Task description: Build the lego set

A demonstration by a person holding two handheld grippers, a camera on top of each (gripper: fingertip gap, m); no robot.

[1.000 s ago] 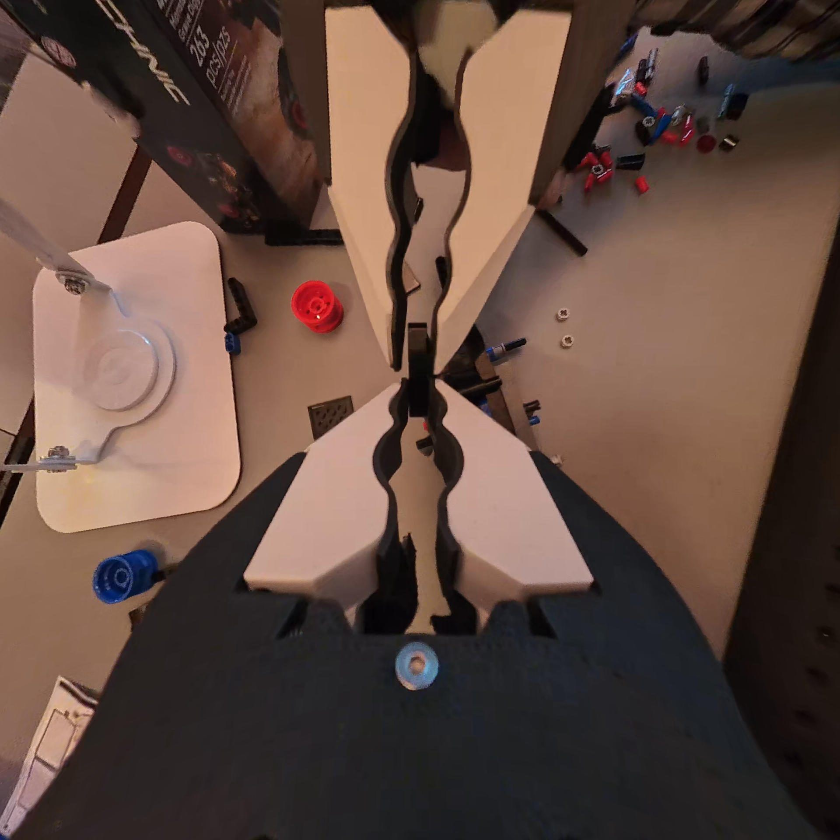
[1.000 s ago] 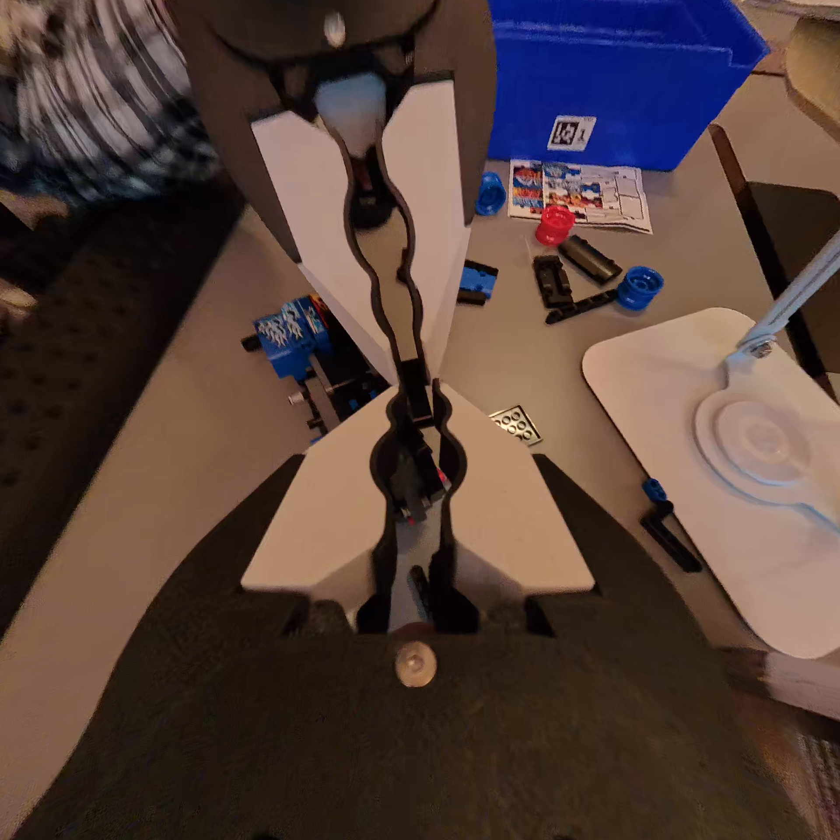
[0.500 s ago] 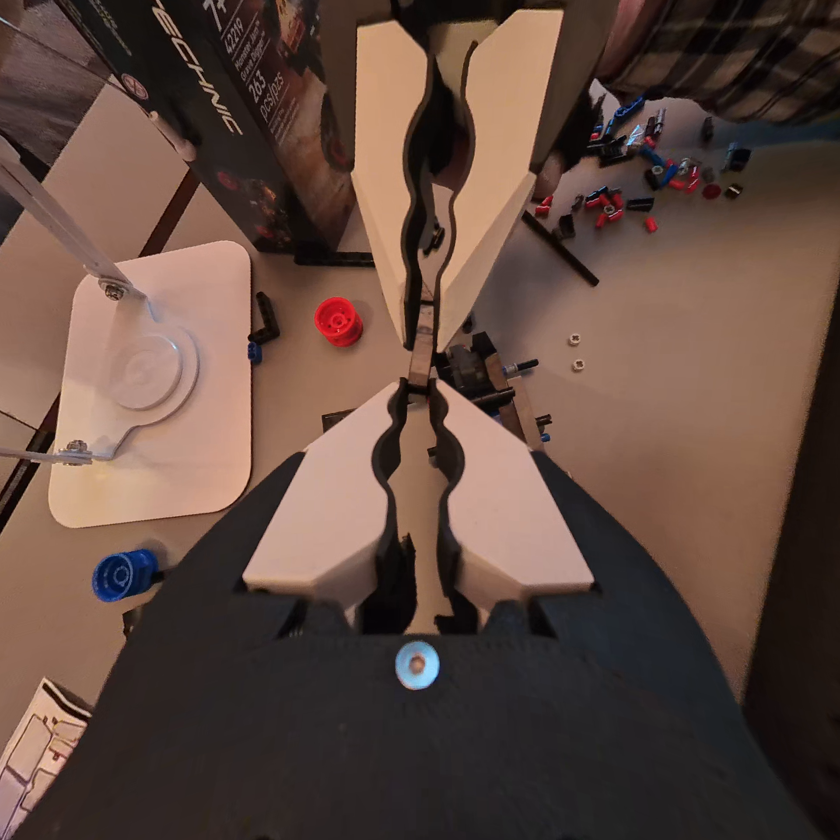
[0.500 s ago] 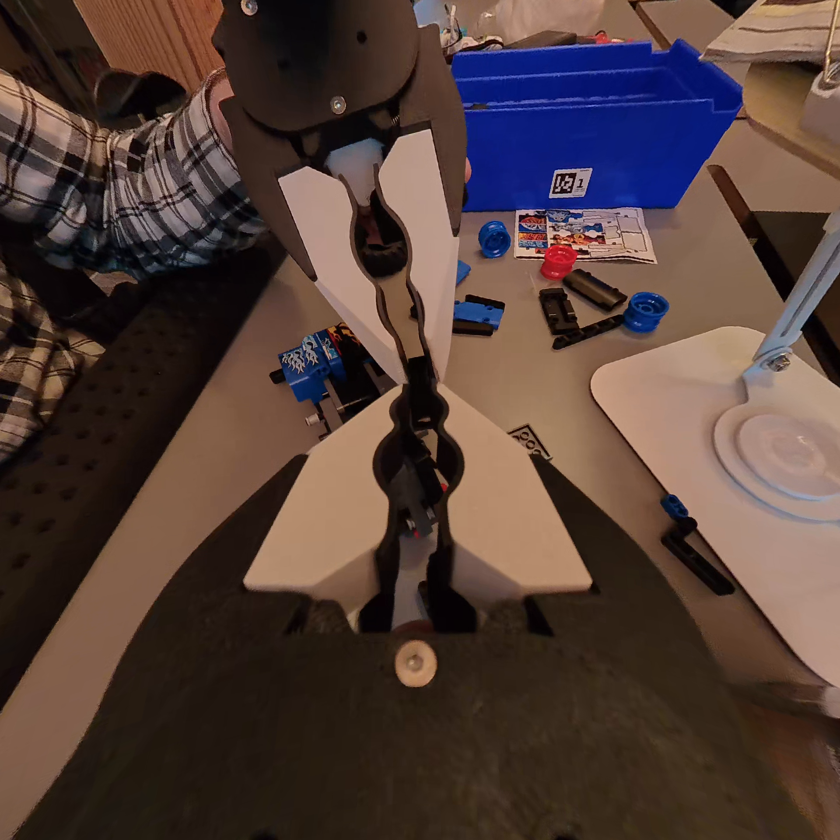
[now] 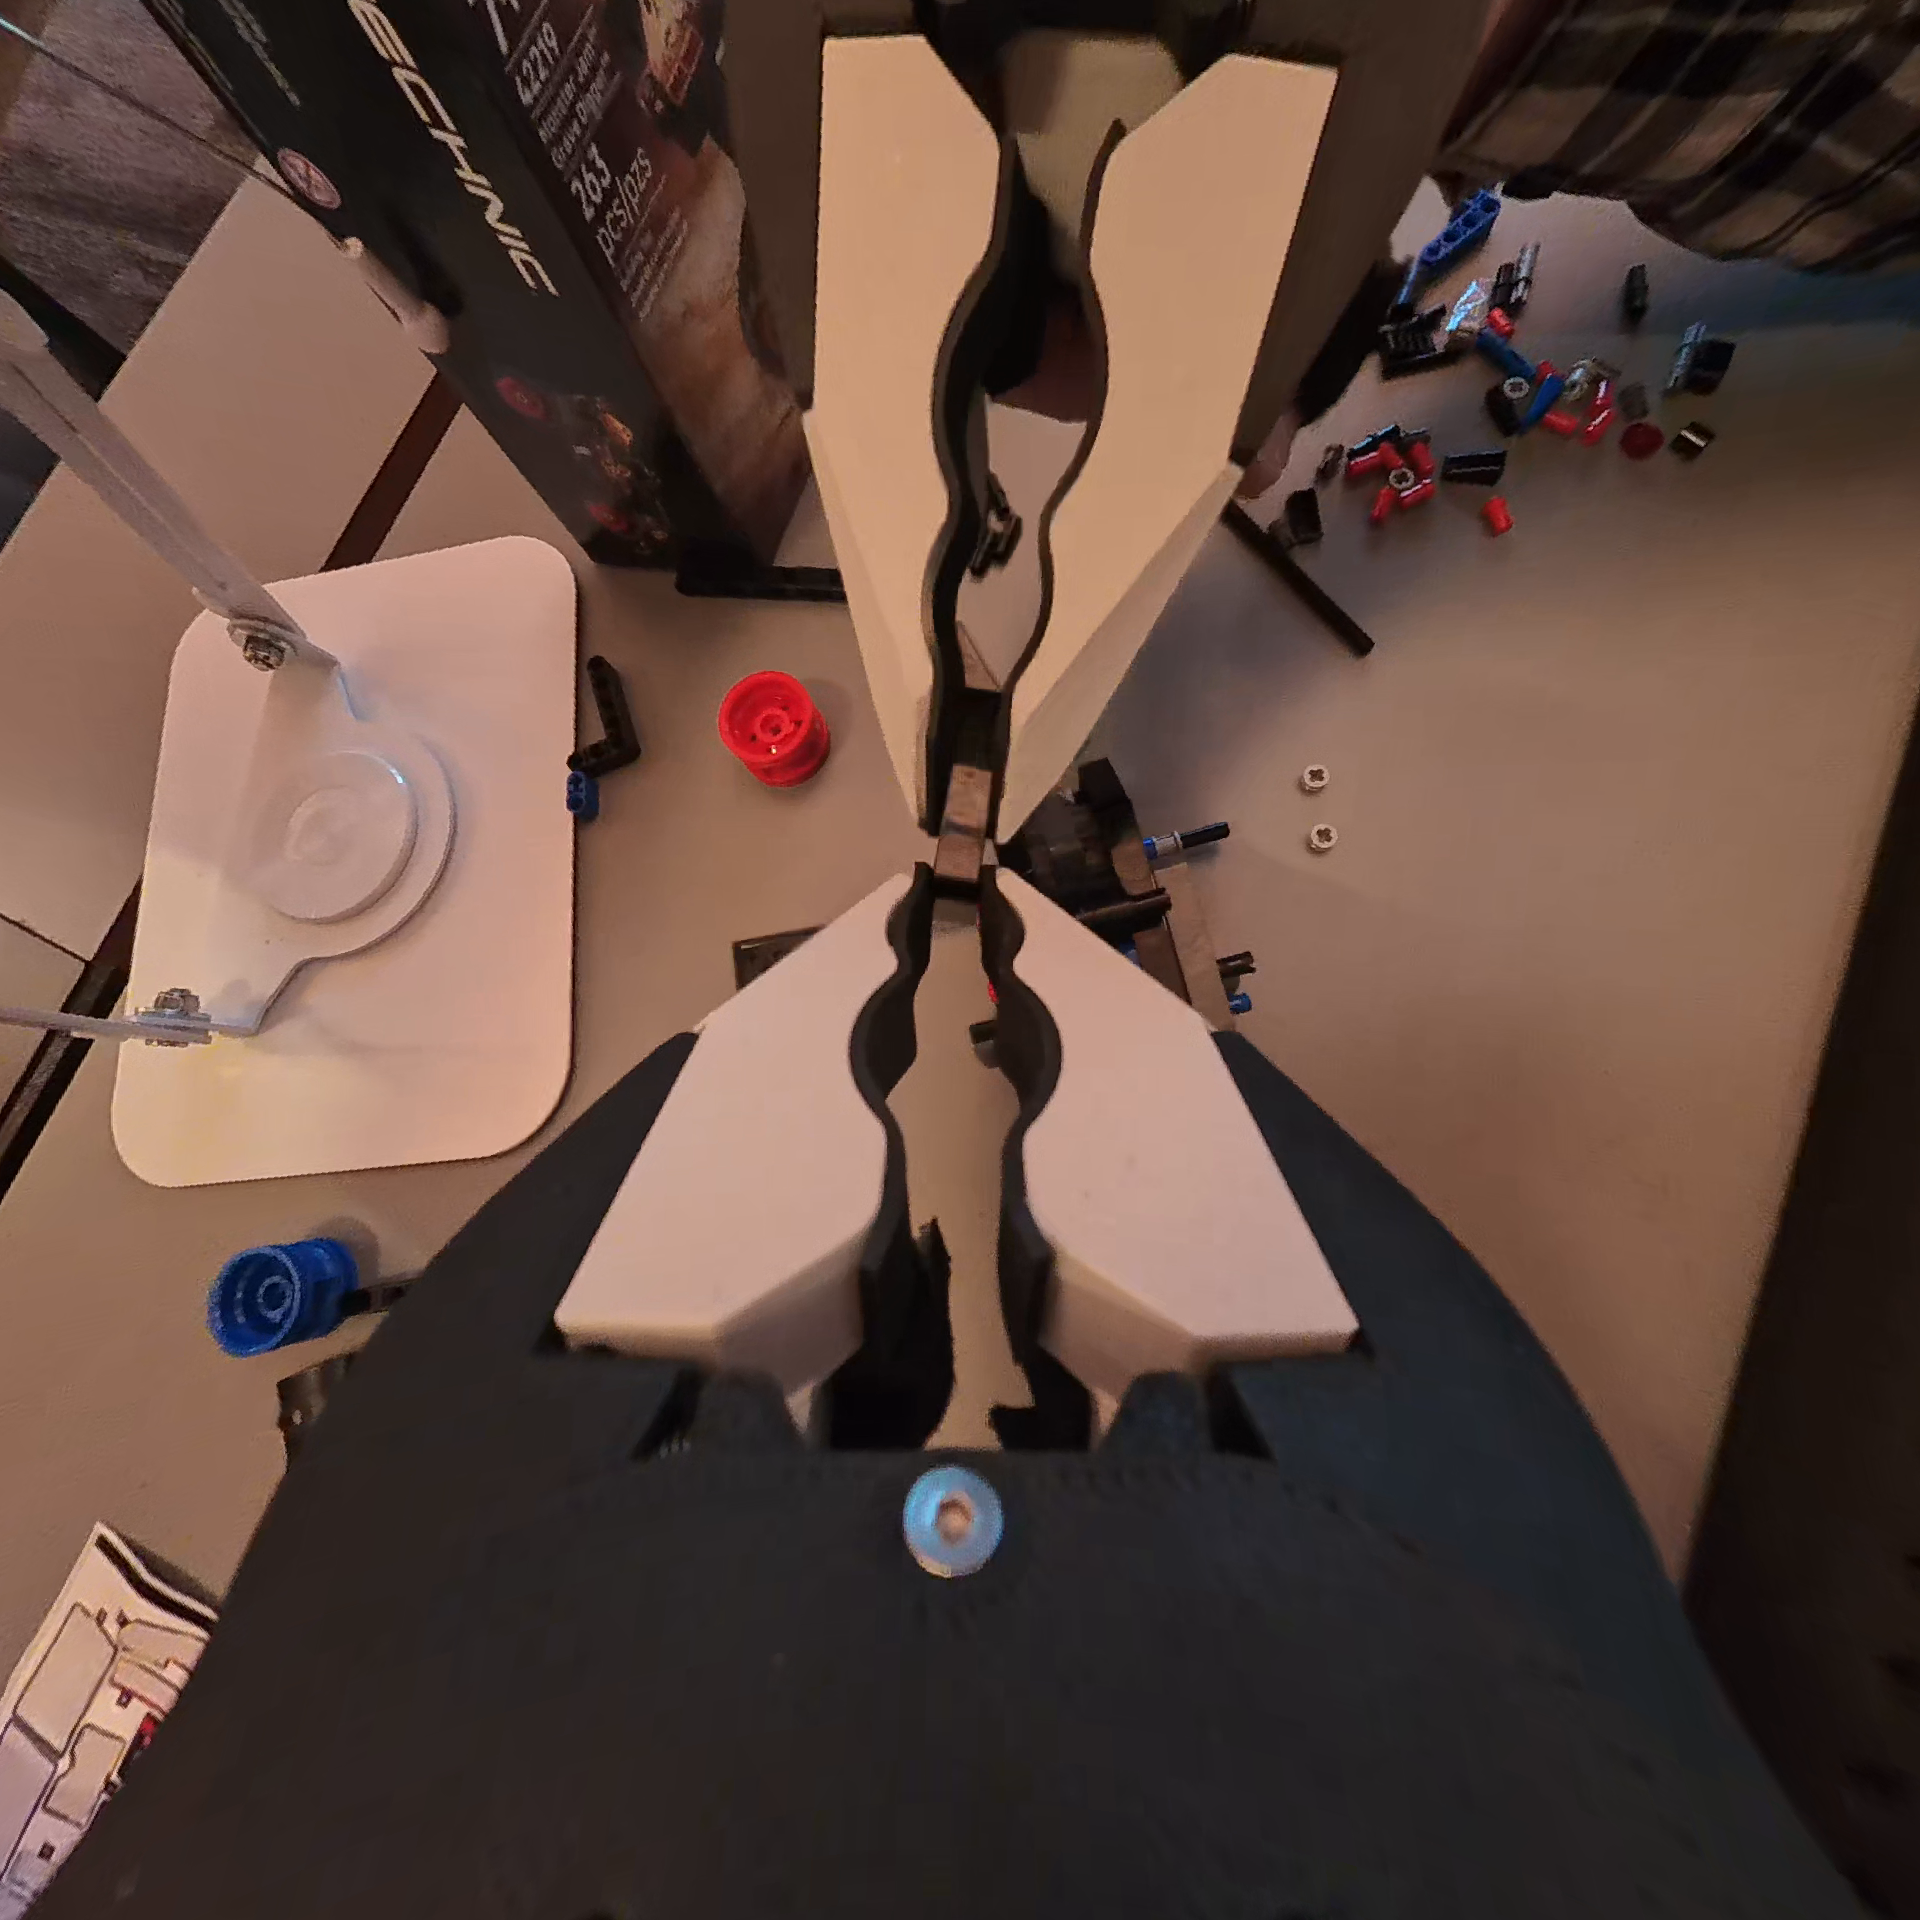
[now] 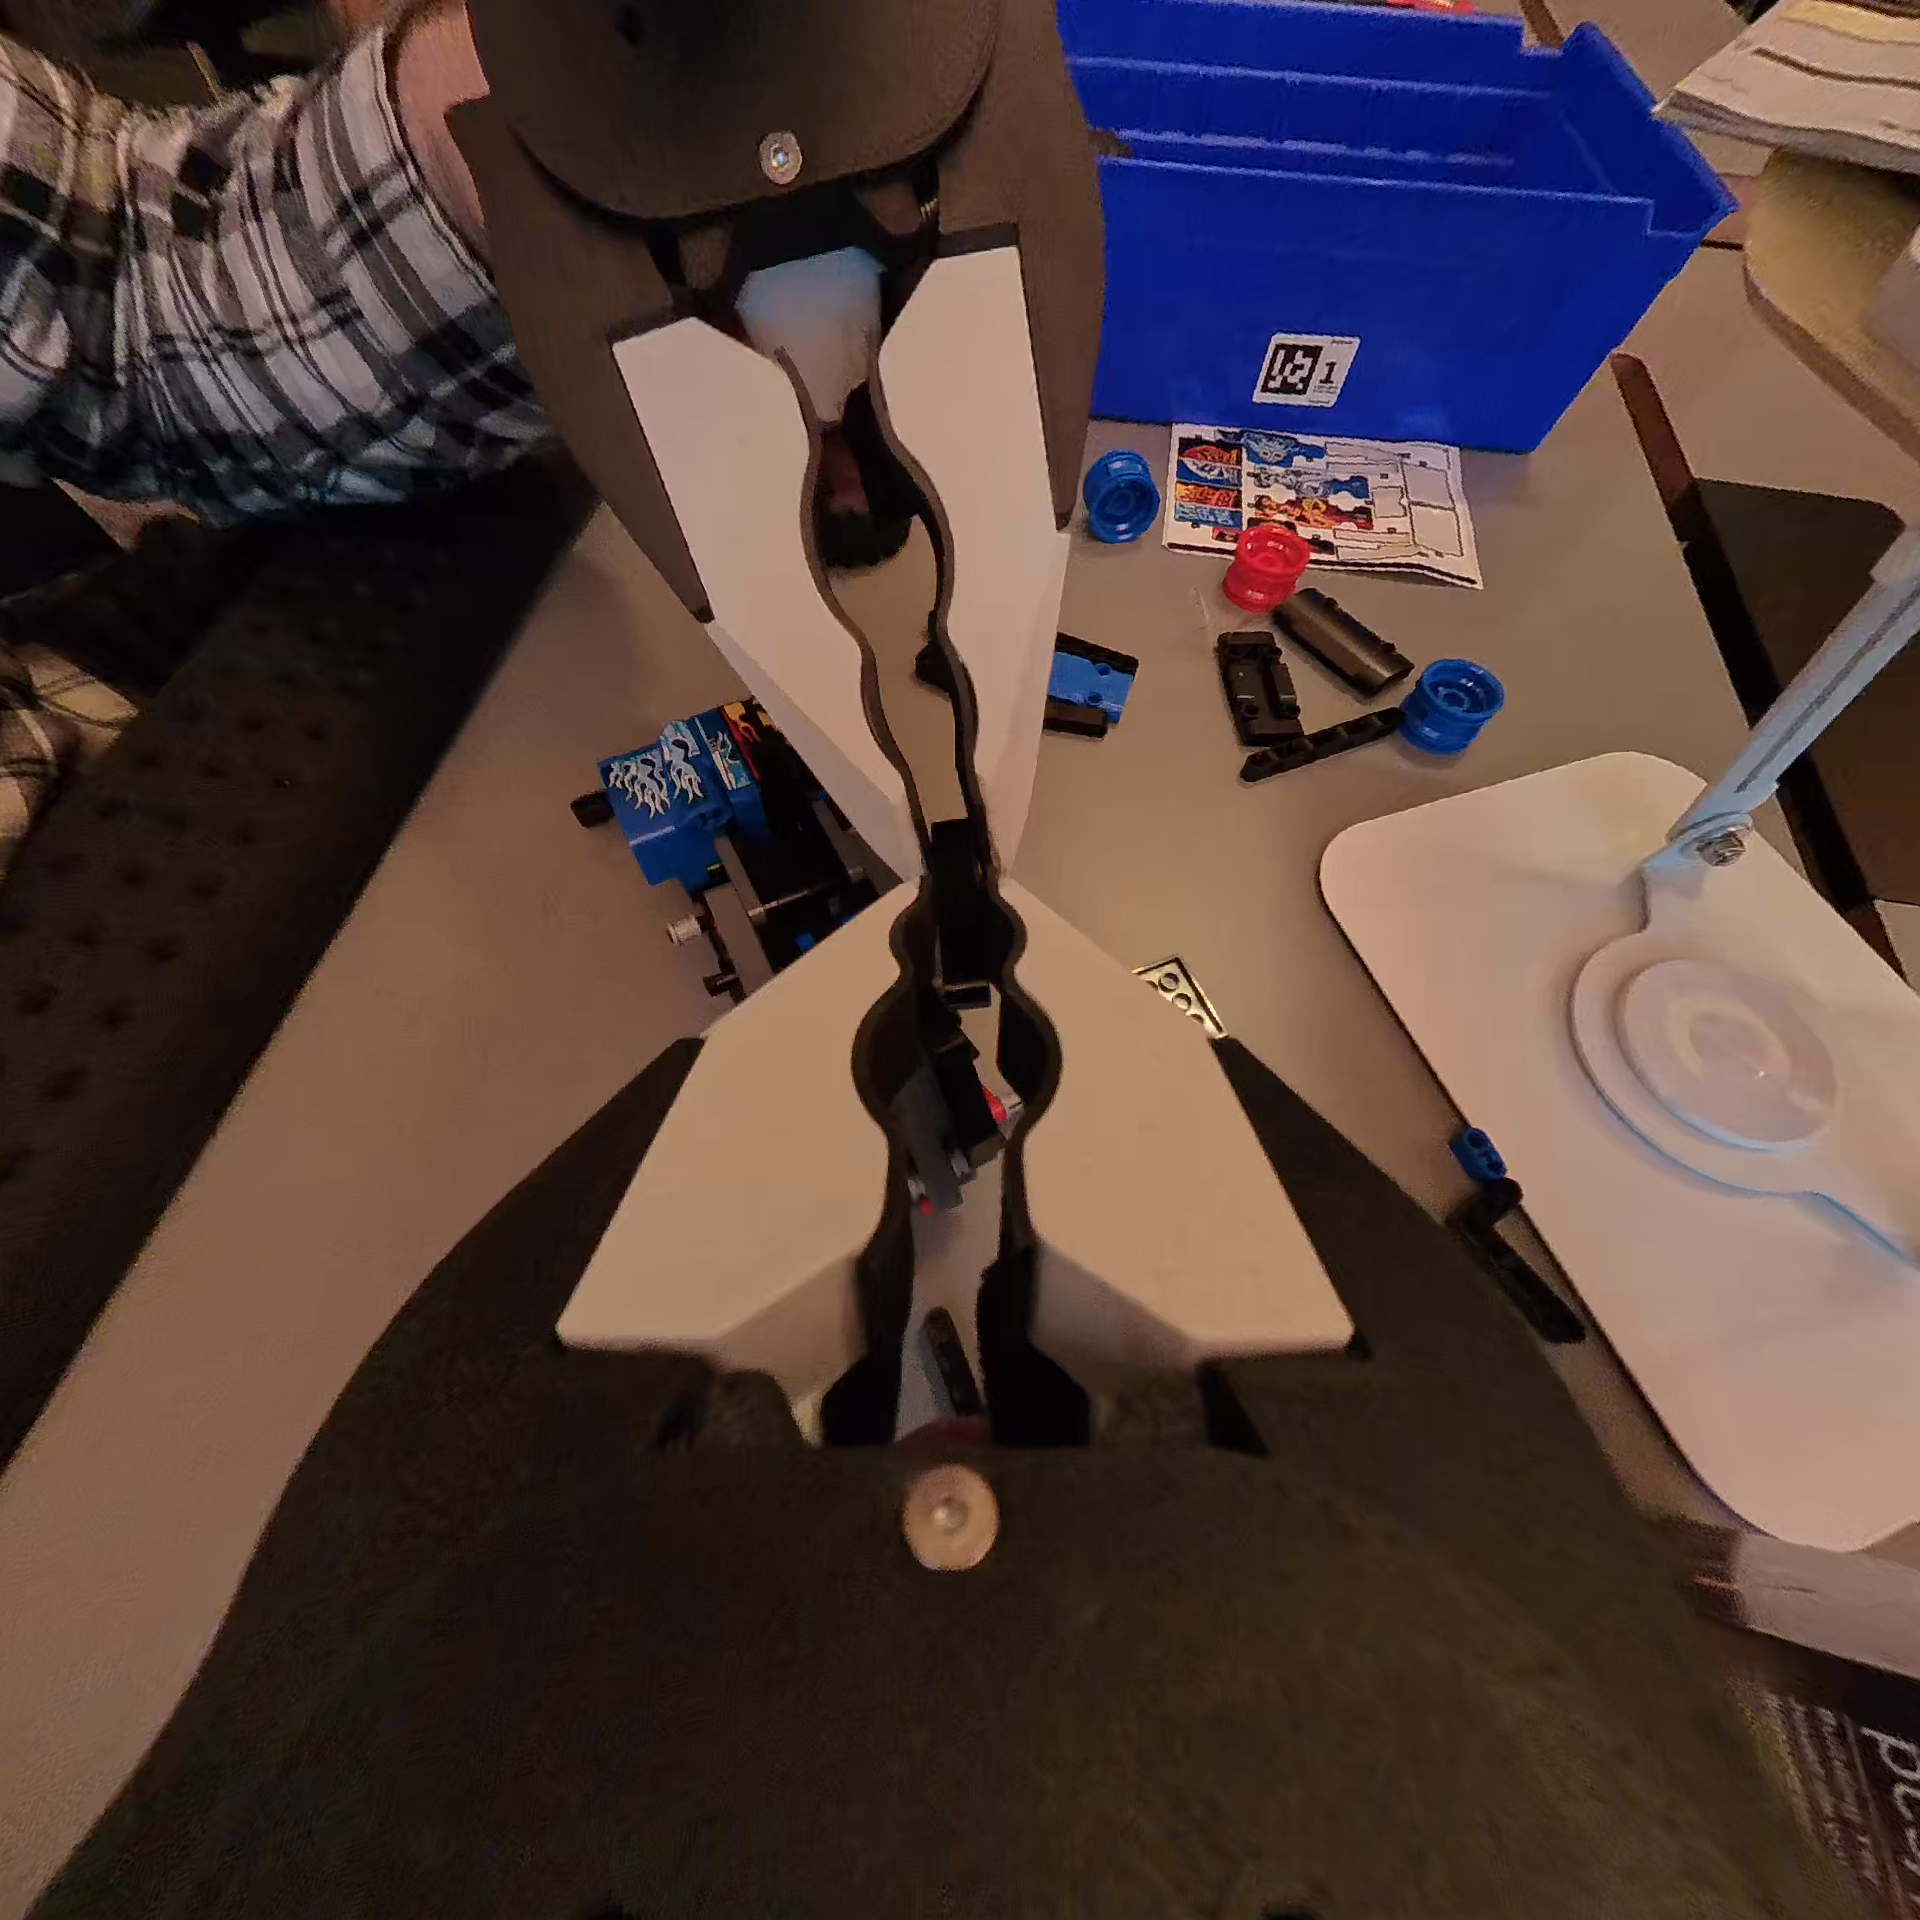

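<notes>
Where both grippers meet | black lego piece (image 5: pixel 964 821) pinched | ends hidden

Both grippers meet tip to tip over the surface (image 6: pixel 1143 831), the right gripper (image 6: pixel 958 904) and left gripper (image 6: pixel 951 842) clamping one black piece (image 6: pixel 961 914) between them.

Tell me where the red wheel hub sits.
In the left wrist view the red wheel hub lies on the table, left of the gripper tips, right of the white lamp base.

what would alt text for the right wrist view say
Two grippers meet tip to tip, both shut on one black piece, above a grey table. Behind lie a blue-and-black model, loose wheels, a blue bin and a white base at right.
</notes>
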